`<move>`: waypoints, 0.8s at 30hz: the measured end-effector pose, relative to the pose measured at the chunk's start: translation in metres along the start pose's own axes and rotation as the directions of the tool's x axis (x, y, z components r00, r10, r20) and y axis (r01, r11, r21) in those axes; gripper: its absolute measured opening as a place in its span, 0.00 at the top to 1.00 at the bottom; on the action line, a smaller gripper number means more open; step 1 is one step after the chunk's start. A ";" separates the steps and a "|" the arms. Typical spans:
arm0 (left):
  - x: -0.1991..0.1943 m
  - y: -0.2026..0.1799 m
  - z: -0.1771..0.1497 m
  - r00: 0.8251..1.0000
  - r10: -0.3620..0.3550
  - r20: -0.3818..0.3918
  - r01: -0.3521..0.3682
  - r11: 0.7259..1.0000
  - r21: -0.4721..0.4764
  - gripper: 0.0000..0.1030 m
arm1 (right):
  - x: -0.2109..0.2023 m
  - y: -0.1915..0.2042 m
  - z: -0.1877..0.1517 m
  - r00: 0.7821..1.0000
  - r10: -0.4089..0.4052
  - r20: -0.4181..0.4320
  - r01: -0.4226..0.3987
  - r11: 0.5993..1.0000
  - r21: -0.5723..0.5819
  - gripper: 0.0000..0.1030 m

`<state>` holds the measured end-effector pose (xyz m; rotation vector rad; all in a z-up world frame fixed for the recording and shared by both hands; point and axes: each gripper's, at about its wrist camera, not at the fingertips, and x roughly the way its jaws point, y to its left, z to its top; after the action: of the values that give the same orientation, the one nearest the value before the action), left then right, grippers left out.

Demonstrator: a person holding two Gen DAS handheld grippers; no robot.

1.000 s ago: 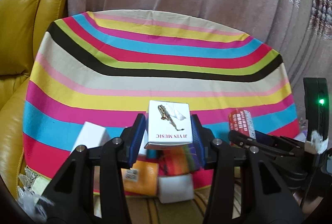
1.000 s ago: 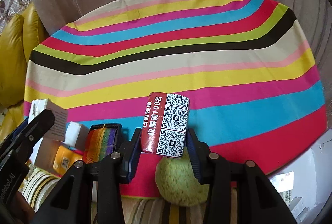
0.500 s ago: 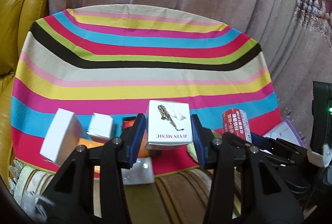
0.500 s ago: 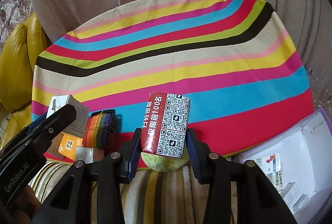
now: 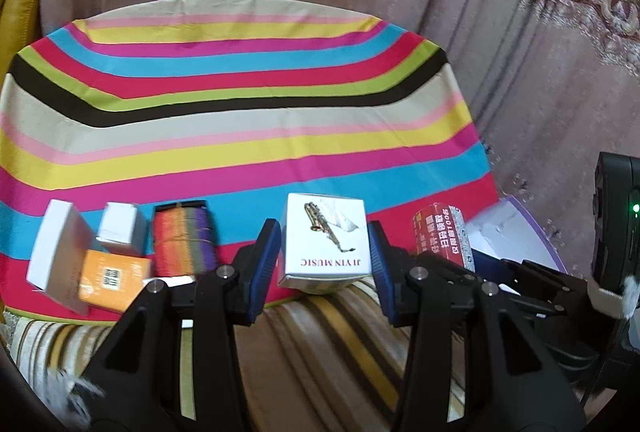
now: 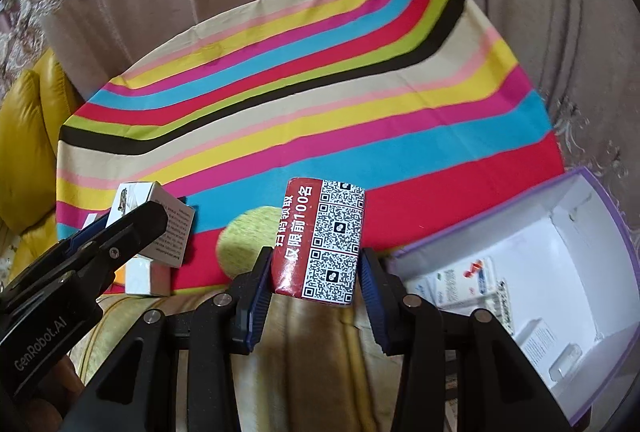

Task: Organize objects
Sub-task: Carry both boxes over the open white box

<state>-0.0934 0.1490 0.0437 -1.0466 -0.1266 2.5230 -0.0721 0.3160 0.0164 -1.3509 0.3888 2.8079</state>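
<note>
My left gripper [image 5: 324, 252] is shut on a white box [image 5: 324, 244] printed with a saxophone and "JIYIN MUSIC", held above the near edge of the striped table [image 5: 240, 135]. My right gripper [image 6: 316, 264] is shut on a red packet with QR codes [image 6: 320, 240], held near the table's front edge. The packet also shows in the left wrist view [image 5: 440, 236]. The white box shows at the left of the right wrist view [image 6: 160, 220]. An open purple-rimmed storage box [image 6: 560, 232] with small packages inside lies to the right.
On the table's near left stand a white box [image 5: 56, 256], a small white box [image 5: 120, 228], an orange box [image 5: 112, 276] and a rainbow-striped box [image 5: 184, 236]. A green round sponge [image 6: 248, 240] lies at the front edge. A yellow sofa [image 6: 28, 135] is left; curtains hang behind.
Both grippers have pulled back and swung right with their loads still held. The table has slid left and farther off, and the purple-rimmed storage box has come into view at right.
</note>
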 end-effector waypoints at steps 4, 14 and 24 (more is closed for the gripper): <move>0.005 -0.014 -0.003 0.999 -0.032 -0.021 0.033 0.999 0.021 0.53 | -0.008 -0.017 -0.004 1.000 -0.017 0.002 0.017 1.000 0.026 0.58; 0.020 -0.059 -0.010 0.991 -0.106 -0.085 0.115 0.988 0.102 0.53 | -0.019 -0.060 -0.014 0.996 -0.086 -0.006 0.086 0.993 0.080 0.58; 0.037 -0.104 -0.023 0.964 -0.188 -0.188 0.220 0.961 0.169 0.53 | -0.028 -0.120 -0.033 0.982 -0.185 -0.043 0.190 0.968 0.166 0.58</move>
<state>-0.0671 0.2571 0.0272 -1.1048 0.0506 2.2021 -0.0162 0.4284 -0.0084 -1.3166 0.4622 2.5434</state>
